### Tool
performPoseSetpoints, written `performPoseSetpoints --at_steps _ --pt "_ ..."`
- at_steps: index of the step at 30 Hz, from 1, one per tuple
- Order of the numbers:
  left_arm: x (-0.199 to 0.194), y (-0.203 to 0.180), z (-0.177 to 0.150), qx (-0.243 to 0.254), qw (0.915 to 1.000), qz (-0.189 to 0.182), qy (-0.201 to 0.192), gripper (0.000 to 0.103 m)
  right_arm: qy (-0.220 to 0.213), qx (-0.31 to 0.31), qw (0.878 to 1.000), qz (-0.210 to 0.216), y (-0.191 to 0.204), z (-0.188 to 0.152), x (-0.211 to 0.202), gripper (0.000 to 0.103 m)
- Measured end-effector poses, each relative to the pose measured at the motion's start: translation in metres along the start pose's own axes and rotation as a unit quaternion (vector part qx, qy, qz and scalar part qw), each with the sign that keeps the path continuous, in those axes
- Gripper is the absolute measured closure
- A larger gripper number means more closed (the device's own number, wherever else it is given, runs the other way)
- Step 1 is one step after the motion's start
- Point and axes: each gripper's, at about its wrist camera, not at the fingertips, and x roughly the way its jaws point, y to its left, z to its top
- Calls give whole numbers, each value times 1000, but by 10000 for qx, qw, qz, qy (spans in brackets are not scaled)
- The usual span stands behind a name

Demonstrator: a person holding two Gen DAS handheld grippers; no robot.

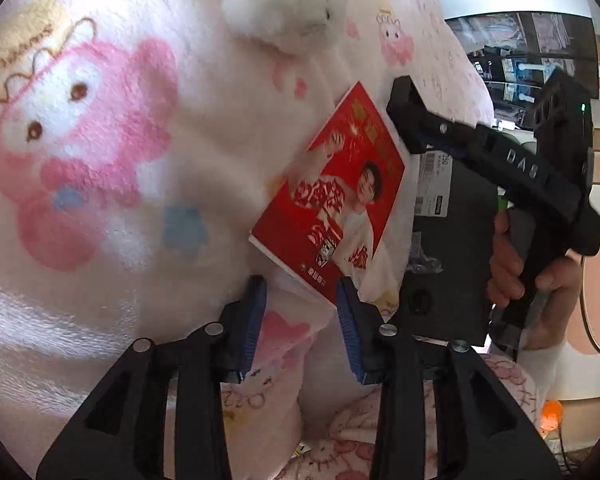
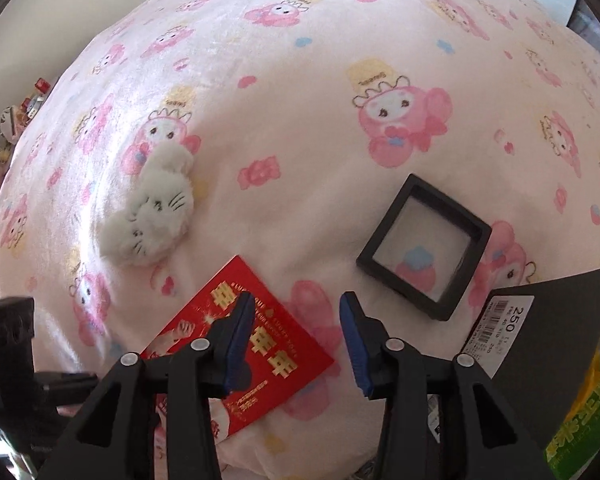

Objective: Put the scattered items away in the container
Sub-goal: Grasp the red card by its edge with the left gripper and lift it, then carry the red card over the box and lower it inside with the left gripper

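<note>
Left gripper: one; jaws apart, nothing clamped; the near corner of the red packet lies just beyond its blue fingertips, at 12 o'clock from them.
Right gripper: one; jaws apart and empty, pointing steeply down at the blanket; its left fingertip overlaps the red packet in the right wrist view, and I cannot tell whether it touches.
Right hand: one, seen from the left wrist at 3 o'clock, wrapped round the black handle of the right gripper.
Red packet: one, flat on the blanket, with gold characters and a printed person; in the right wrist view it sits at 9 o'clock from the gap between the jaws.
Container: one dark box with a white barcode label, at 3 o'clock from the right gripper, on the bed's edge; something green with yellow print shows inside it at 4 o'clock.
Black frame: one square case with a clear window, lying on the blanket at 1 o'clock from the right gripper, just beside the container, apart from the packet.
Plush toy: one, white and furry with whiskers, at 11 o'clock, beyond the red packet and apart from it.
Blanket: one, pink-white with cartoon prints, covering the bed under all three scattered items.
Far clutter: several small items at 9 o'clock off the bed's edge, too small to tell.
</note>
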Motion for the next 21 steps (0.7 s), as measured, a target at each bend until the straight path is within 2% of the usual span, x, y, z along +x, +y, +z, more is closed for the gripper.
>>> performPoseSetpoints --at_steps 2,3,4,5,7,9,12,13,15,18,19,21 --pt "3 0 3 -76 9996 149 -206 70 147 -119 9998 -64 4 5 7 57" --pt "1 1 6 -191 9992 100 -325 71 369 -239 9990 -75 7 6 15 57" --pt "-3 2 10 -252 9985 77 -482 77 635 -392 9972 -79 12 4 21 57" --pt "-9 1 14 -254 9973 188 -660 78 853 -623 9944 96 19 -1 26 57" --pt "-23 0 20 -203 9937 510 -973 79 890 -994 9907 278 30 -13 23 55" --pt "-34 2 23 -252 9922 564 -1084 79 941 -968 9896 505 34 -21 17 55" --pt "-35 9 20 -385 9922 549 -1050 78 875 -924 9876 919 34 -27 6 55" --pt "-32 12 18 -419 9922 609 -1001 74 816 -917 9882 914 34 -27 4 55" --pt "-26 21 14 -598 9905 728 -1002 73 757 -925 9911 592 35 -26 7 55" --pt "-18 22 19 -699 9899 682 -1027 69 902 -1136 9893 -116 42 -26 24 55" --pt "-16 18 22 -671 9904 731 -958 68 935 -1249 9877 -52 47 -27 27 55" --pt "-14 2 25 -503 9918 824 -837 57 1068 -1329 9844 443 53 -30 28 55"
